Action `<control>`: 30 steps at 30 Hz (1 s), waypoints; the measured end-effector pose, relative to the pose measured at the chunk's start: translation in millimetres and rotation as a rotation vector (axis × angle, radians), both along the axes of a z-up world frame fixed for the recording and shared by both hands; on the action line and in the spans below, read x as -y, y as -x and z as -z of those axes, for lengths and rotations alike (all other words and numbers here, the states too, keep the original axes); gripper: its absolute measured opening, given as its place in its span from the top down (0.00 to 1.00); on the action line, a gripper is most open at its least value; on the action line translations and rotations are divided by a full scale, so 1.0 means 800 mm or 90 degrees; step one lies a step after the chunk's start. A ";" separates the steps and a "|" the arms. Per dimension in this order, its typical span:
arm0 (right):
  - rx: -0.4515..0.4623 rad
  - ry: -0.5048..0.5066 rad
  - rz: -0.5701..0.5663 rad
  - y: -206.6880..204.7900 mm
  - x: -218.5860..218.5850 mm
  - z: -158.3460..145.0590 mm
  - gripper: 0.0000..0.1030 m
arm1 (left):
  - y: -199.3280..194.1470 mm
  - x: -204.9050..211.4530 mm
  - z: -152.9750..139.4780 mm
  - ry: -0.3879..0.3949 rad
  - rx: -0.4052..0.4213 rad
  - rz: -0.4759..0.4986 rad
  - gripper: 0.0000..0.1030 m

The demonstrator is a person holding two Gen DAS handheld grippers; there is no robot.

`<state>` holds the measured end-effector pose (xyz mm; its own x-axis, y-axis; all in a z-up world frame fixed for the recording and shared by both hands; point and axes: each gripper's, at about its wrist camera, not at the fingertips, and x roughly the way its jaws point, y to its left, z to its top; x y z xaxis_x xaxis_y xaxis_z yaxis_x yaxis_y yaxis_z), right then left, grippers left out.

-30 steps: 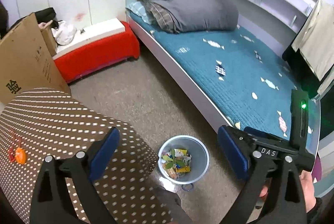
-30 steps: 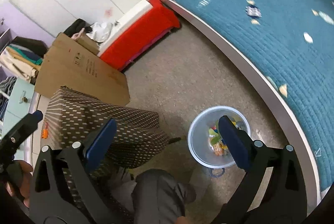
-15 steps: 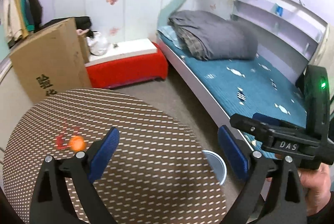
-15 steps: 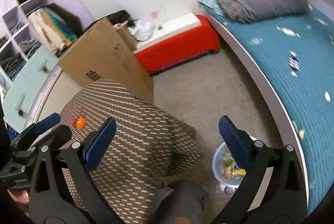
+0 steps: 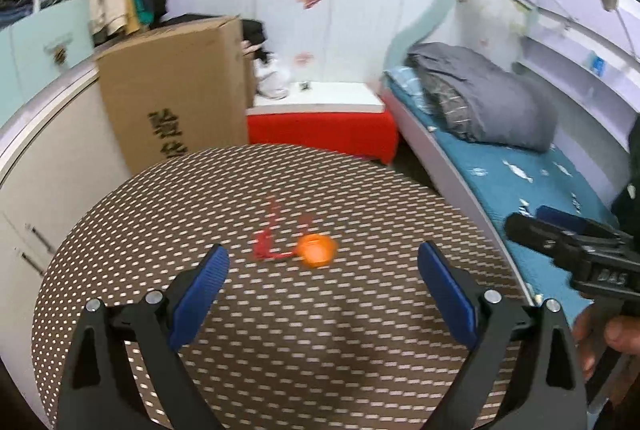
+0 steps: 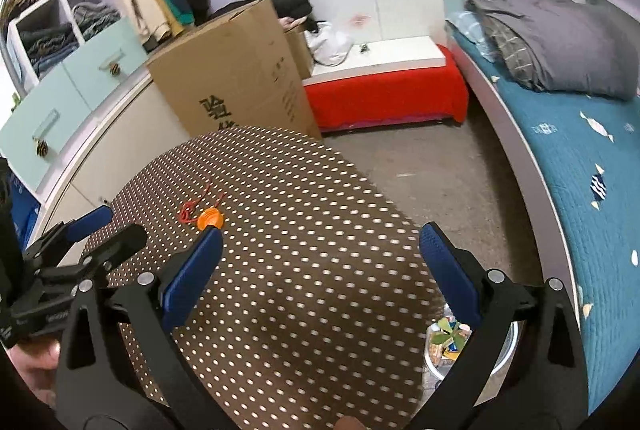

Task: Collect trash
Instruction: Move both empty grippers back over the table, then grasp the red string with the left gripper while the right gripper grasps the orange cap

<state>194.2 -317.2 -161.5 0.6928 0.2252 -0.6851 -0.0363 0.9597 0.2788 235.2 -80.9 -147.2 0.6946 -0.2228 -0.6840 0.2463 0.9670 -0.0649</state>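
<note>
A small orange round piece (image 5: 316,249) with a red string (image 5: 267,242) lies on the round brown dotted table (image 5: 280,350); it also shows in the right wrist view (image 6: 211,219). My left gripper (image 5: 323,296) is open and empty, hovering above the table just short of the orange piece. My right gripper (image 6: 320,276) is open and empty over the table's right half. A white trash bin (image 6: 452,346) with several wrappers stands on the floor under the right fingers, partly hidden by the table edge.
A big cardboard box (image 5: 176,101) stands behind the table. A red-covered bench (image 5: 320,125) lies against the far wall. A bed with a blue cover (image 6: 580,169) and a grey quilt (image 6: 560,37) runs along the right. Shelves with clothes (image 6: 60,17) fill the left.
Both grippers have tilted up from the floor bin to the table. The orange piece has come to the middle of the left wrist view. Both grippers stayed open.
</note>
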 end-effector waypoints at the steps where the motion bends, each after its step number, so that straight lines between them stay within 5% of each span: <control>1: -0.002 0.002 -0.006 -0.002 -0.005 0.003 0.06 | -0.006 -0.011 0.006 -0.004 -0.002 -0.009 0.09; 12: -0.029 0.038 -0.059 -0.026 -0.059 0.030 0.06 | -0.080 -0.046 0.068 -0.037 -0.060 -0.025 0.14; 18: -0.034 0.066 -0.117 -0.041 -0.095 0.044 0.07 | -0.100 -0.042 0.090 -0.063 -0.087 0.017 0.63; 20: -0.039 0.074 -0.140 -0.050 -0.110 0.050 0.07 | -0.097 -0.045 0.086 -0.061 -0.085 0.028 0.92; 26: -0.045 0.098 -0.177 -0.078 -0.154 0.070 0.08 | -0.080 -0.077 0.078 -0.035 -0.082 0.001 0.93; 30: -0.049 0.131 -0.194 -0.092 -0.181 0.084 0.31 | -0.060 -0.100 0.069 -0.024 -0.068 -0.020 0.93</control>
<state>268.0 -172.7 -228.6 0.5603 0.2657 -0.7846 -0.3152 0.9443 0.0947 283.2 -1.2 -202.3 0.6231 -0.1747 -0.7624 0.2101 0.9763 -0.0521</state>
